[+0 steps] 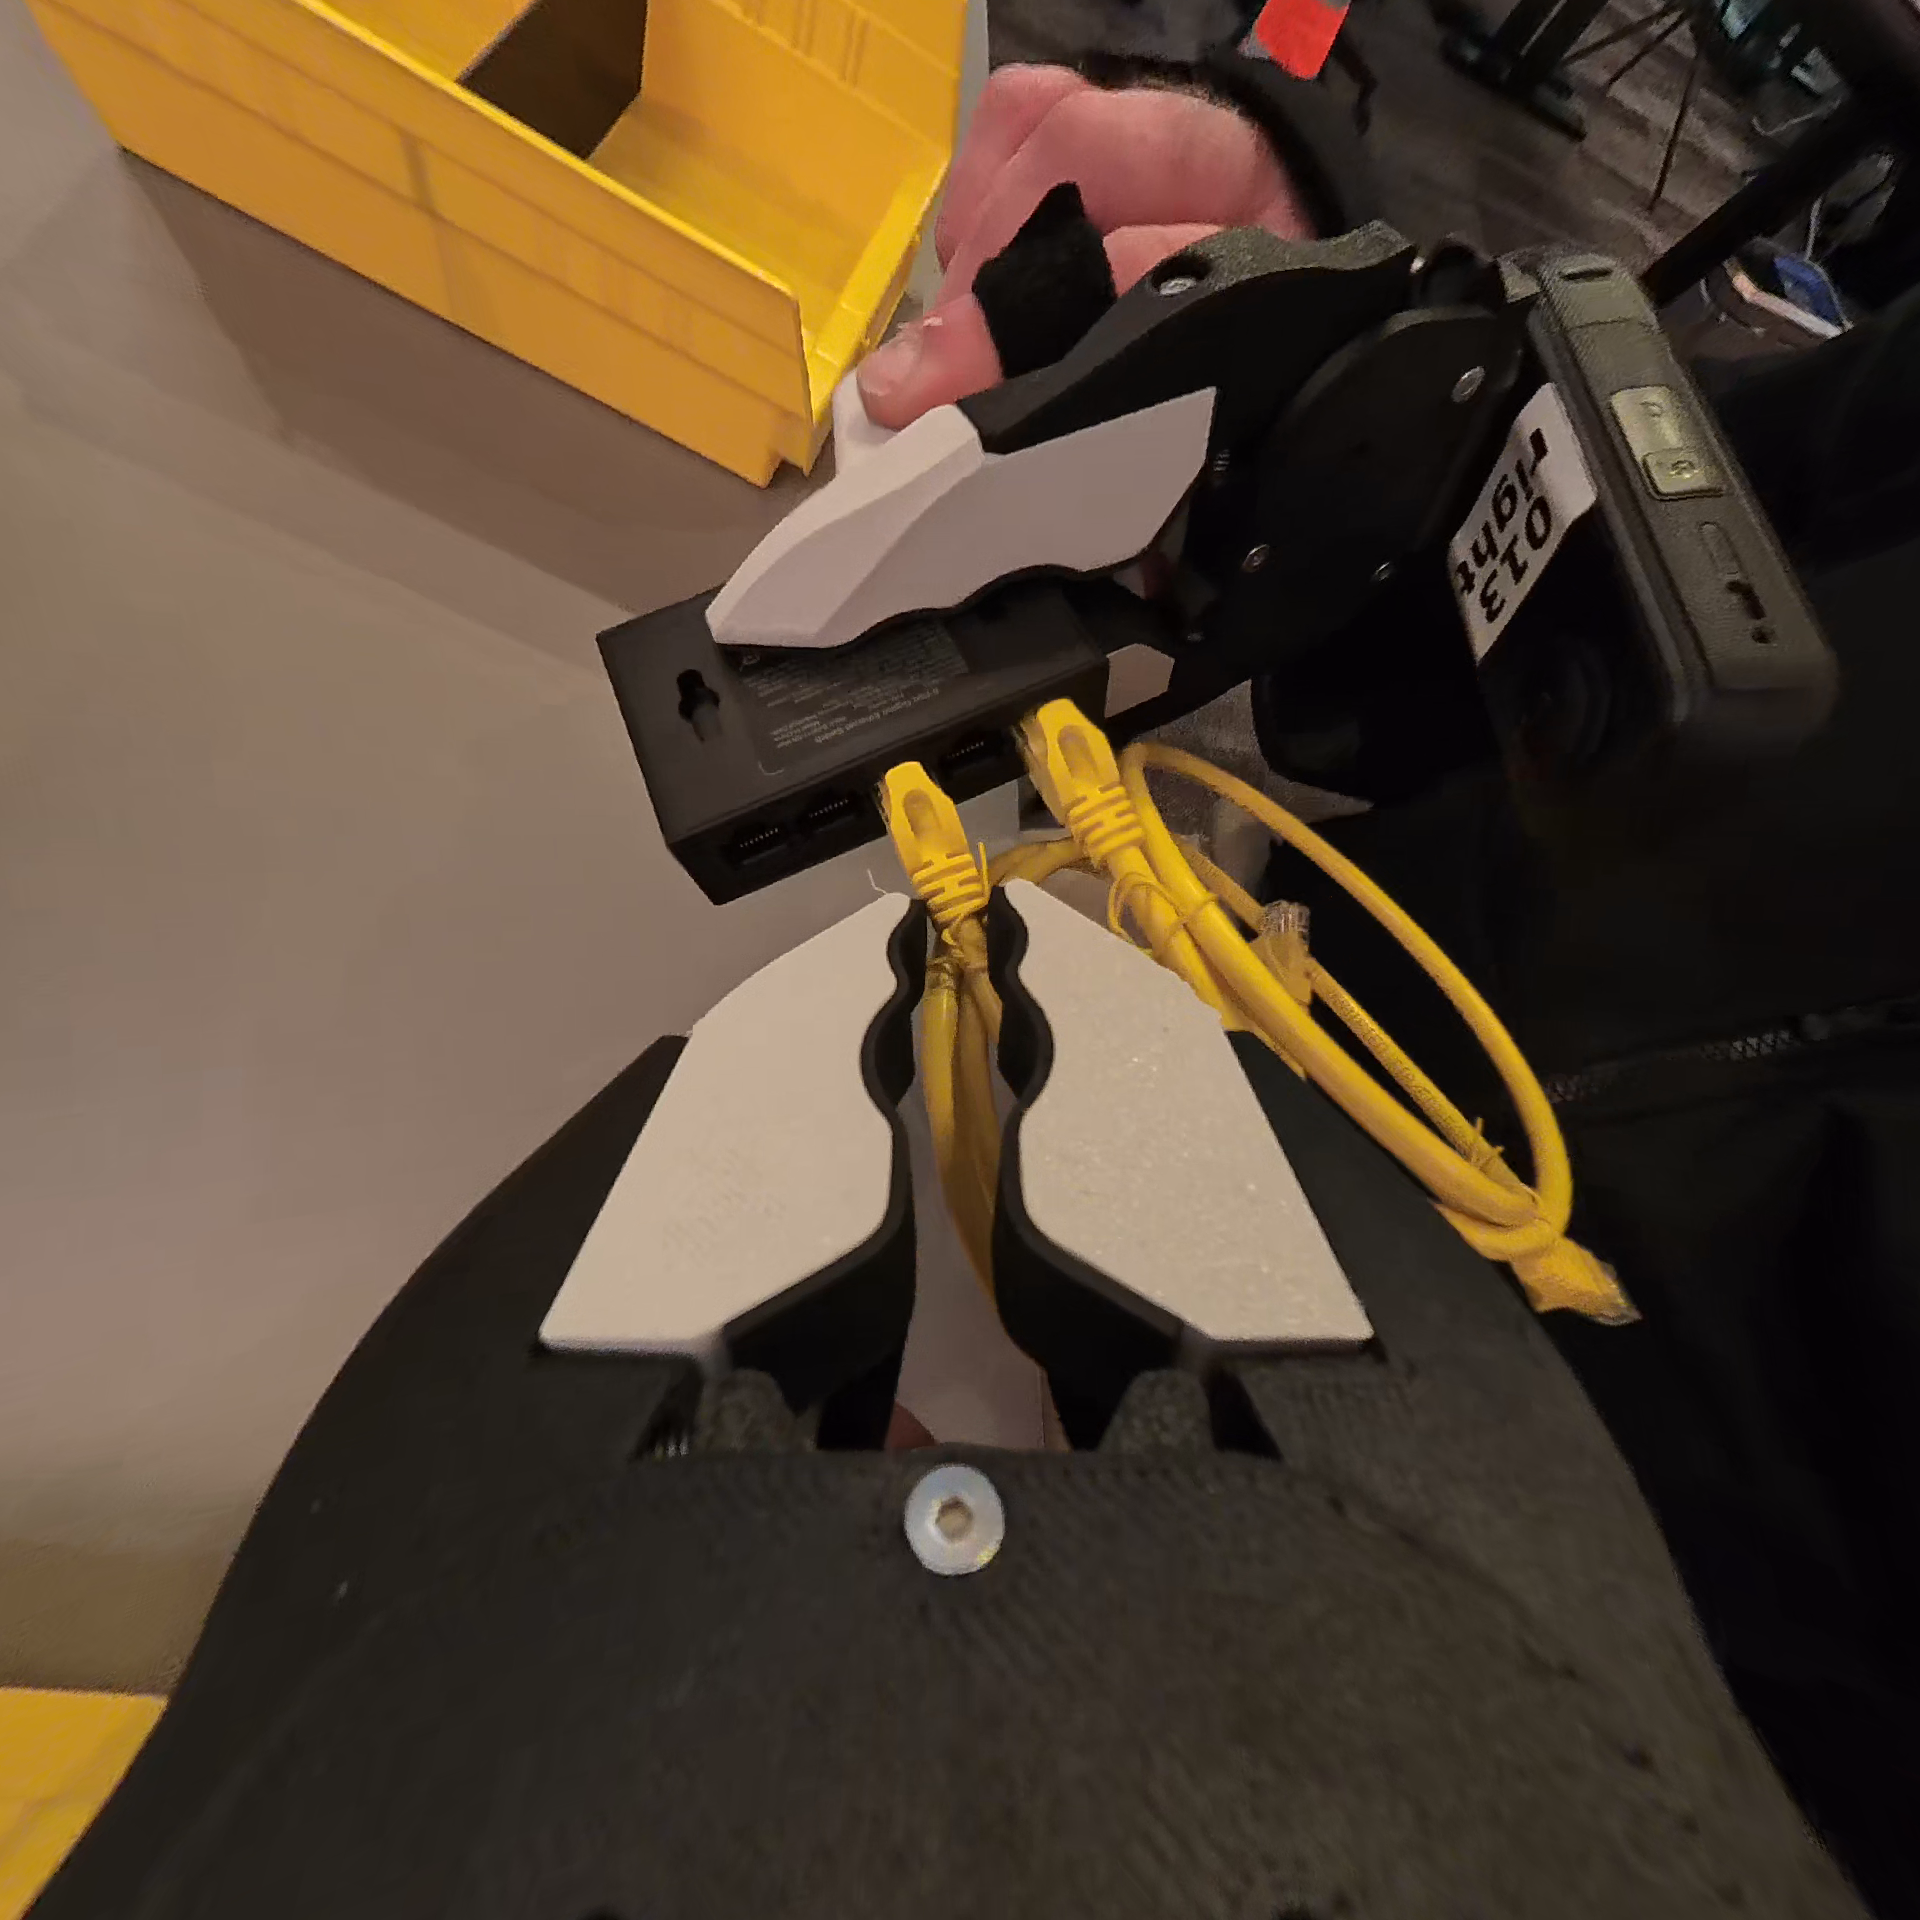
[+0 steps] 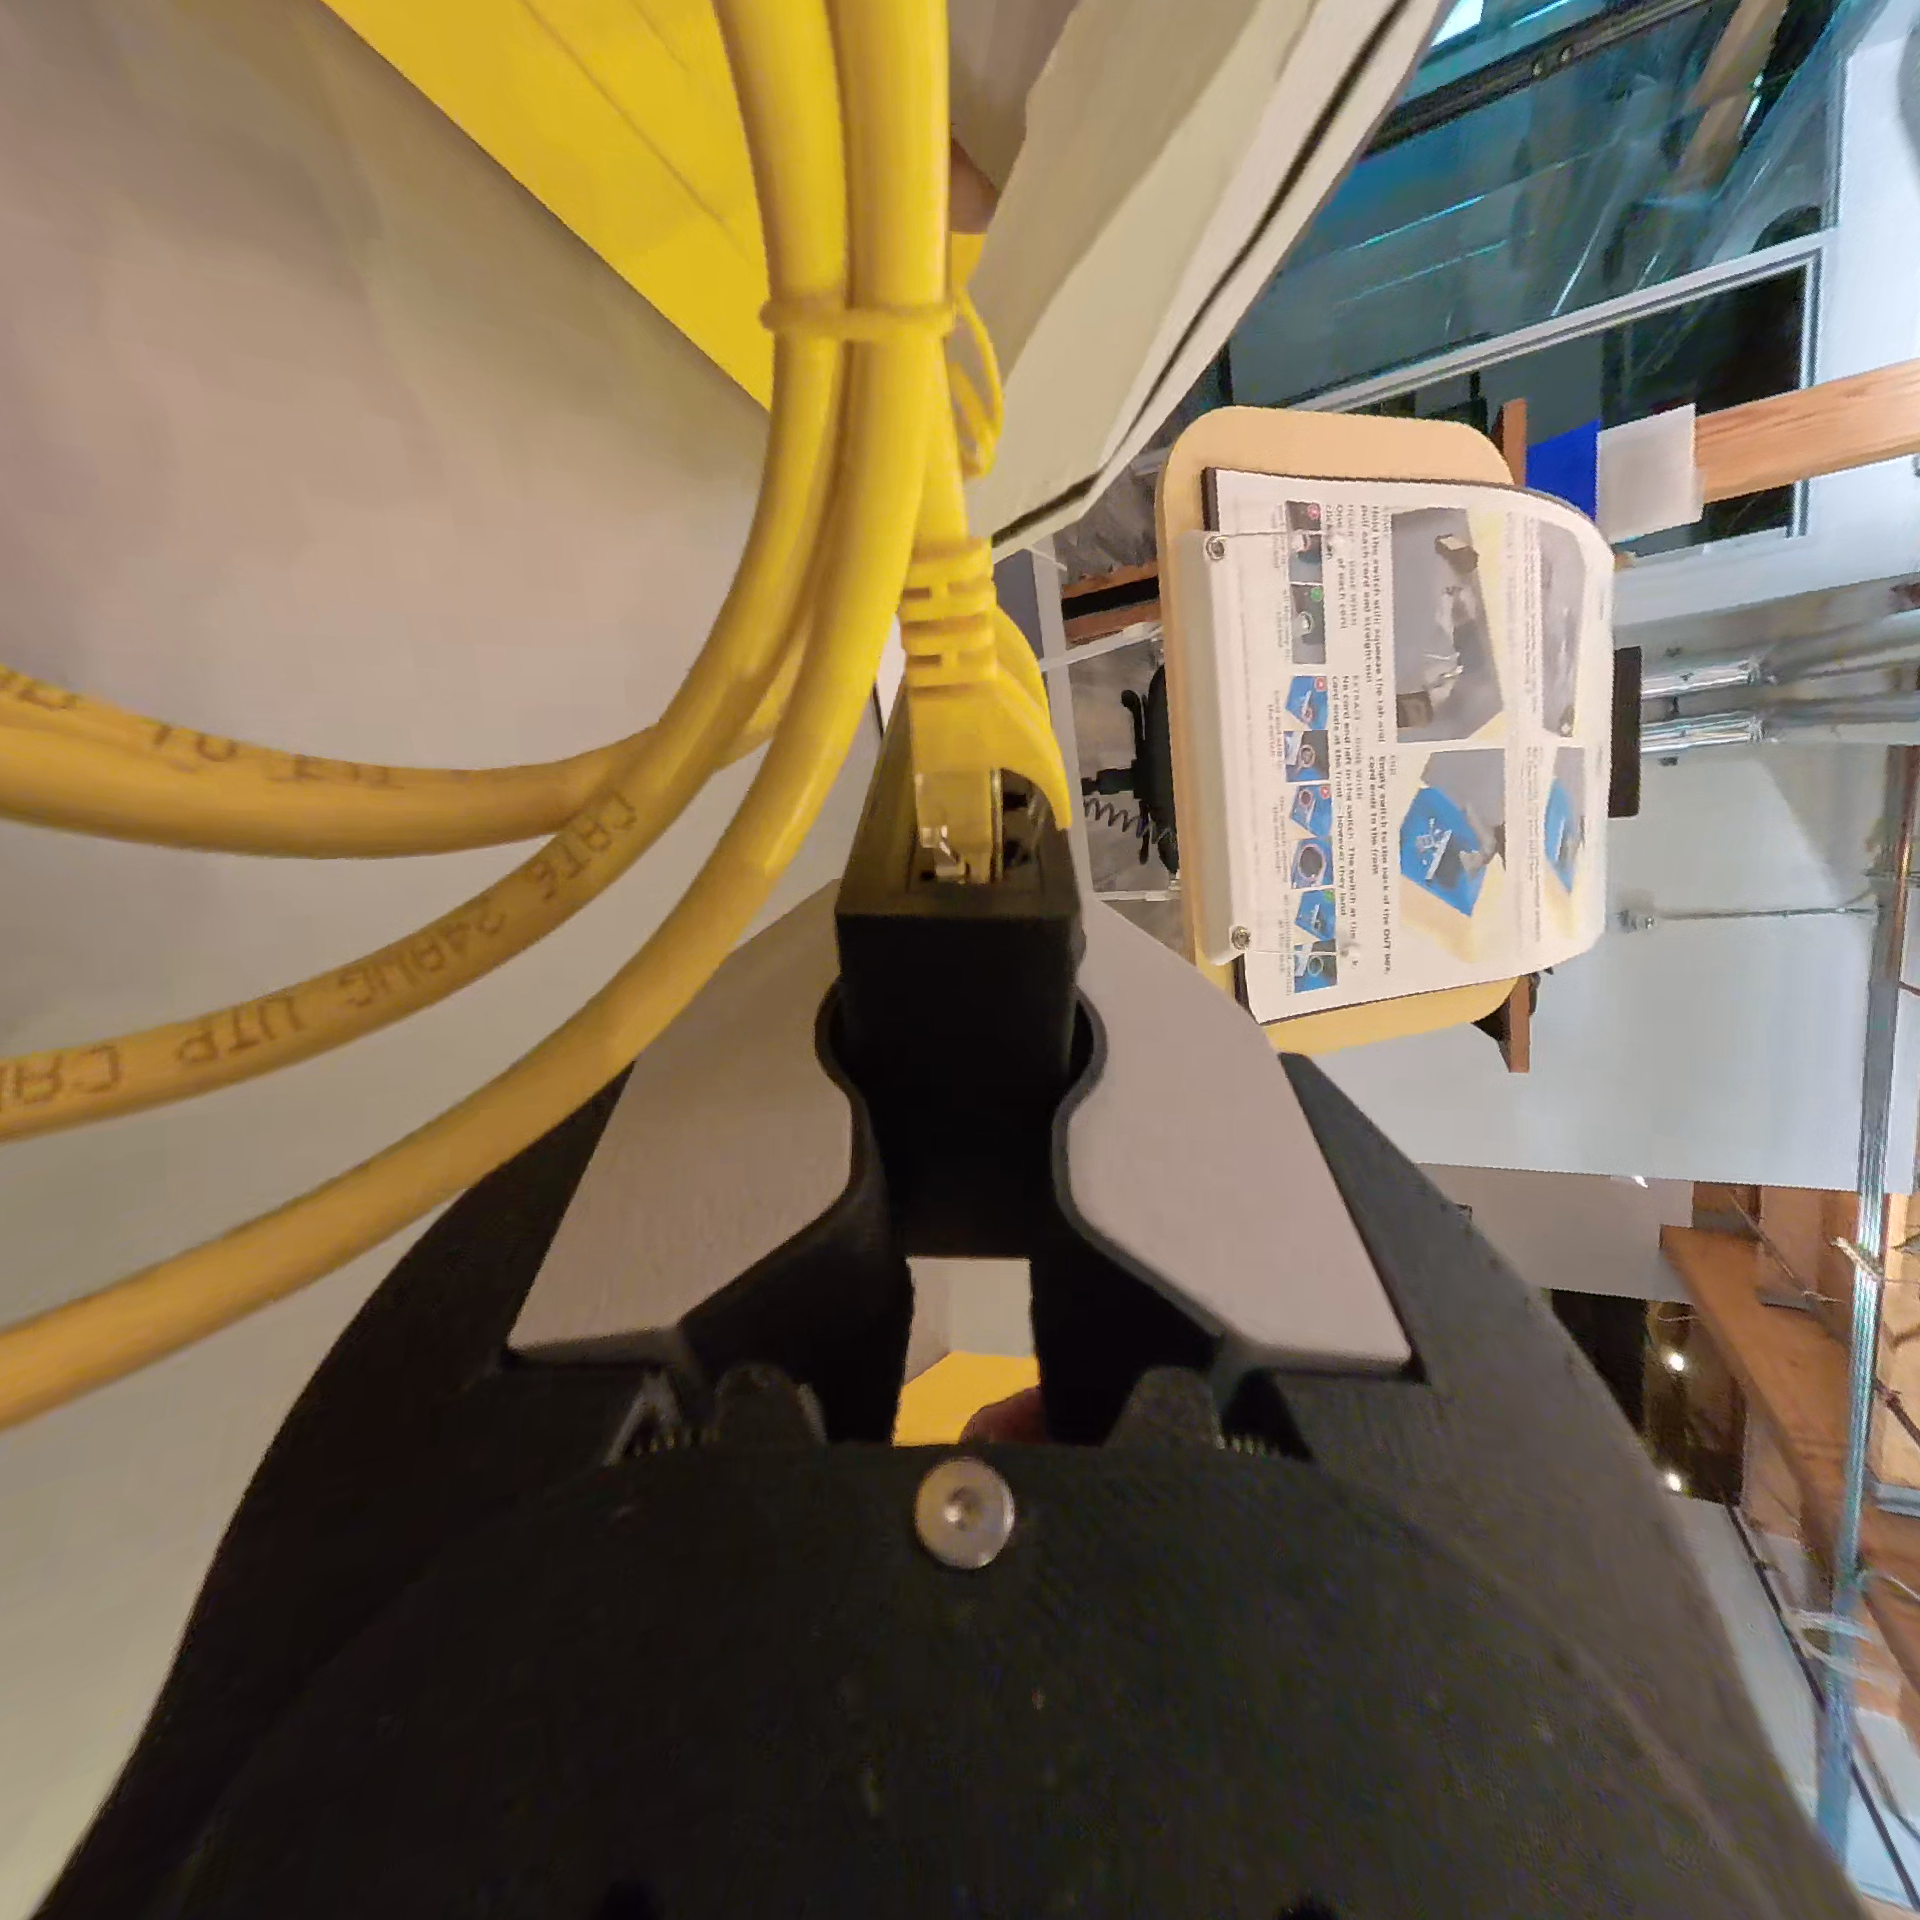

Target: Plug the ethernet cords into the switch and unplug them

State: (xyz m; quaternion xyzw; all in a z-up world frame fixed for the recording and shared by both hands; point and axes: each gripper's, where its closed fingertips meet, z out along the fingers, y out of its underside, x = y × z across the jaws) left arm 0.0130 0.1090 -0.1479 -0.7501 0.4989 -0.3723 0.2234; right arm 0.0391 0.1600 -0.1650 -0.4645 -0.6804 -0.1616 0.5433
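Note:
The black switch [image 1: 748, 748] is held off the table, underside up, with its row of ports facing my left gripper. My right gripper [image 1: 758, 675] is shut on the switch body; its own view shows the switch end [image 2: 956, 966] clamped between the jaws. My left gripper [image 1: 954, 904] is shut on a yellow ethernet cord [image 1: 961, 1049] just behind its plug [image 1: 920, 821], whose tip is inside a middle port. A second yellow cord's plug [image 1: 1075, 769] sits in a port further right, and its tied coil [image 1: 1434, 1039] hangs down. The cords [image 2: 810, 520] hang close past the right camera.
A yellow plastic bin [image 1: 499, 239] stands on the grey table [image 1: 260, 831] at the far left. A person's hand [image 1: 1039, 208] holds the right gripper. A printed instruction sheet on a wooden board [image 2: 1403, 727] stands beyond the table. Left tips to right tips: about 6 centimeters.

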